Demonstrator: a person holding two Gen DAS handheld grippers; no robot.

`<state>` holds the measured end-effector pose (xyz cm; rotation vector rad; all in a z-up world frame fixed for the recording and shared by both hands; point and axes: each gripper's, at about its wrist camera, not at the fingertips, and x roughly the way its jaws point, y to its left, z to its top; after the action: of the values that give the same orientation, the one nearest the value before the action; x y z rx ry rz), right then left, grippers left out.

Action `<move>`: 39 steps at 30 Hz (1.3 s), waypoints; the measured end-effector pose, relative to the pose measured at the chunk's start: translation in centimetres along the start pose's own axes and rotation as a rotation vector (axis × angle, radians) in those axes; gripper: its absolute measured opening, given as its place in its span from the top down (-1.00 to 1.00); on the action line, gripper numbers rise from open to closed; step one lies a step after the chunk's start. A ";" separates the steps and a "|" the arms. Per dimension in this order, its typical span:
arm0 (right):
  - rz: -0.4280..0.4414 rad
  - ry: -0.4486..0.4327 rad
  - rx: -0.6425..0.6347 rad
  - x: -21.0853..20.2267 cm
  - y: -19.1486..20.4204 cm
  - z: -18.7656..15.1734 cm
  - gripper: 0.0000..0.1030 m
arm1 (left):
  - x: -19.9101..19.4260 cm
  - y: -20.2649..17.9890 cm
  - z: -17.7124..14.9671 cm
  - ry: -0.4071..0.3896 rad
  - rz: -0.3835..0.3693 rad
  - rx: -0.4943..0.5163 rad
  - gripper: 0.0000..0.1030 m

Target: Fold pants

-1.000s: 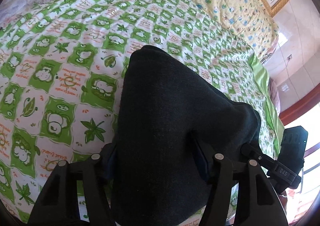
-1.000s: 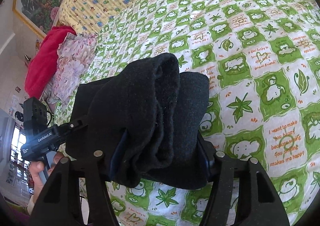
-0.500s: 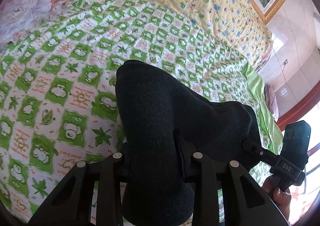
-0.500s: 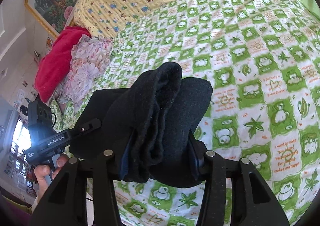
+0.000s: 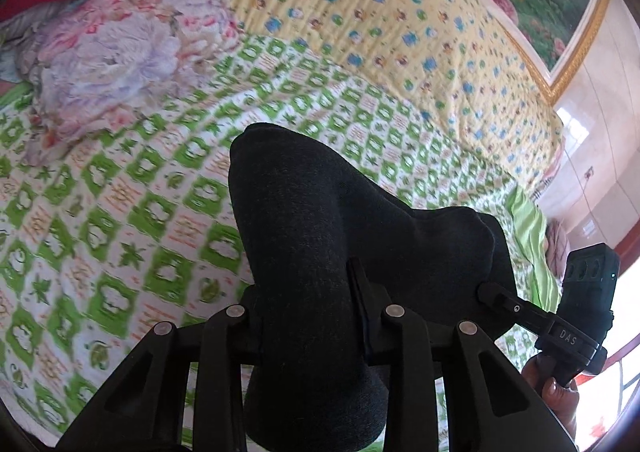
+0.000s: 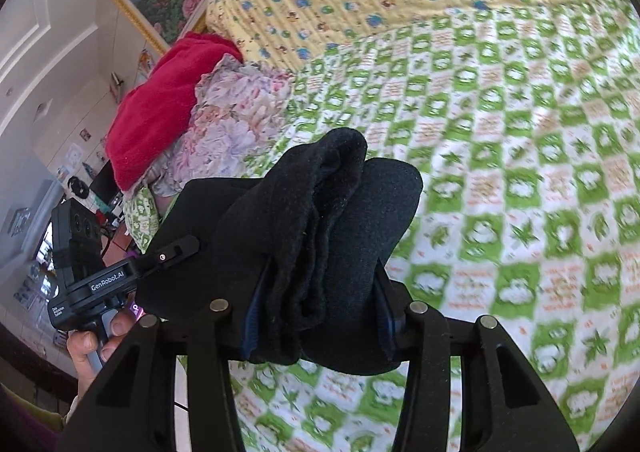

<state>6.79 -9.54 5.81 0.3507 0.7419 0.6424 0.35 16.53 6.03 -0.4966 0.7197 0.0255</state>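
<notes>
Both claws hold the pants above the bed.

The left claw (image 5: 308, 312) and right claw (image 6: 316, 316) each clamp bunched dark pants (image 5: 320, 219), side by side and raised over the green quilt (image 6: 520, 171). Pillows (image 6: 224, 119) lie near the headboard; wide quilt lies ahead.

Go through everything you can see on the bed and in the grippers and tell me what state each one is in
Pants: dark, bunched, lifted off the bed, held at both ends.
Left gripper: shut on the pants.
Right gripper: shut on the pants, several layers between its fingers.
Green checked bedspread: spread flat.
Floral cloth: crumpled in a heap.
Red blanket: piled beside the floral cloth.
</notes>
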 end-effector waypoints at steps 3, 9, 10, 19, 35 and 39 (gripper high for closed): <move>0.020 0.010 -0.028 1.6 1.1 0.9 0.07 | -0.5 1.3 0.8 -0.018 0.031 -0.013 0.40; 0.054 0.033 -0.050 4.7 2.5 2.0 0.07 | -0.9 3.3 2.0 -0.043 0.096 -0.025 0.40; 0.056 0.036 -0.053 5.1 2.6 2.1 0.07 | -0.8 3.7 2.2 -0.046 0.108 -0.024 0.40; 0.068 0.047 -0.076 8.6 3.1 4.2 0.07 | 0.4 4.8 4.1 -0.070 0.176 -0.022 0.40; 0.089 0.065 -0.128 13.6 3.0 6.1 0.07 | 2.7 6.4 5.9 -0.078 0.263 -0.039 0.40; 0.088 0.068 -0.134 14.4 2.9 6.5 0.07 | 3.3 6.8 6.3 -0.077 0.270 -0.046 0.40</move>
<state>18.32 1.52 4.40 0.2398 0.7471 0.7863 5.48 24.80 5.04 -0.4366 0.7071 0.3127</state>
